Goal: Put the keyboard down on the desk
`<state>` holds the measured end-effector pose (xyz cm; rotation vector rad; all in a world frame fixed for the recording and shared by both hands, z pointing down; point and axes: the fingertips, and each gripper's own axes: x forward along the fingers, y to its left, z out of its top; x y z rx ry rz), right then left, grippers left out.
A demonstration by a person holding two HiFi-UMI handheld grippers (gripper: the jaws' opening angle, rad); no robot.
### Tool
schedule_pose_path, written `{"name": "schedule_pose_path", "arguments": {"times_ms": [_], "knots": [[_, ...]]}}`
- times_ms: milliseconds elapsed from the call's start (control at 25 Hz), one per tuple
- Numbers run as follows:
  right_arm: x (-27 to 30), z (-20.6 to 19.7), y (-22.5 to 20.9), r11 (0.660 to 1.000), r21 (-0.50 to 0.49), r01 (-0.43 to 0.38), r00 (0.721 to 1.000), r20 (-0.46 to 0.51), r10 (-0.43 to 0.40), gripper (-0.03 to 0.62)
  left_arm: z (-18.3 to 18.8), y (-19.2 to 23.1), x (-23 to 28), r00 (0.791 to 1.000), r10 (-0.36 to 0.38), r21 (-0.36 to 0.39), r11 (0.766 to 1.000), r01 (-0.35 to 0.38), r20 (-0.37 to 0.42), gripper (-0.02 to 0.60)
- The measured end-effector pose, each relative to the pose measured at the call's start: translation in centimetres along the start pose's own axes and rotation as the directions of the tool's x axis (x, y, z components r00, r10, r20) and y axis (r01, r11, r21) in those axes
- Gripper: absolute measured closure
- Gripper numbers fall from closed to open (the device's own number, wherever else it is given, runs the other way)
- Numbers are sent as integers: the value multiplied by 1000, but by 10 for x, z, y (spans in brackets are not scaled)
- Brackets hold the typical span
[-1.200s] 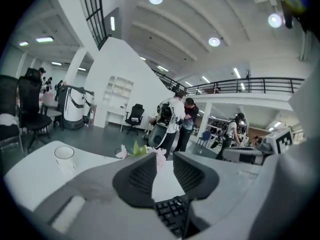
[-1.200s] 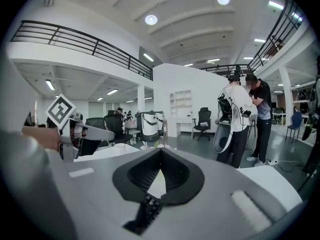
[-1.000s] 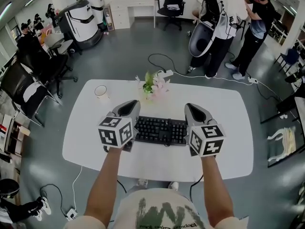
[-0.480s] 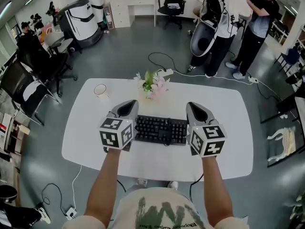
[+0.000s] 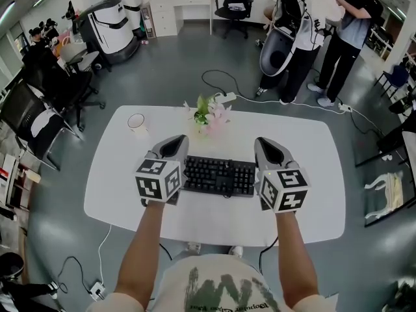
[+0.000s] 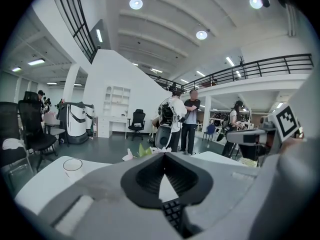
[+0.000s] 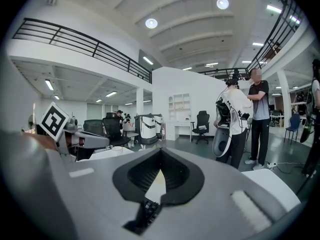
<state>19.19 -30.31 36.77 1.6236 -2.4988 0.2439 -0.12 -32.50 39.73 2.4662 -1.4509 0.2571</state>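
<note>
Over a grey floor (image 5: 195,64) in an open hall, with people (image 5: 348,38) standing at the back, we see a white rounded desk (image 5: 117,194) bearing a cup (image 5: 137,123) and flowers (image 5: 209,117) near its far edge. Our left gripper (image 5: 174,145) has its jaws closed on the left end of the black keyboard (image 5: 218,176), and our right gripper (image 5: 269,149) is clamped on its right end. Between them the keyboard is at the desk's middle, keys up, its long axis running left to right along the near edge.
</note>
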Motion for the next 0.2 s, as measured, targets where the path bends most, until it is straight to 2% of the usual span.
{"name": "schedule_pose_path", "arguments": {"times_ms": [200], "knots": [[1,2,-1,1000,1,1,1000,-4,-1,595,0,0,2,1000,-3,-9,1000,3,-7,578]]}}
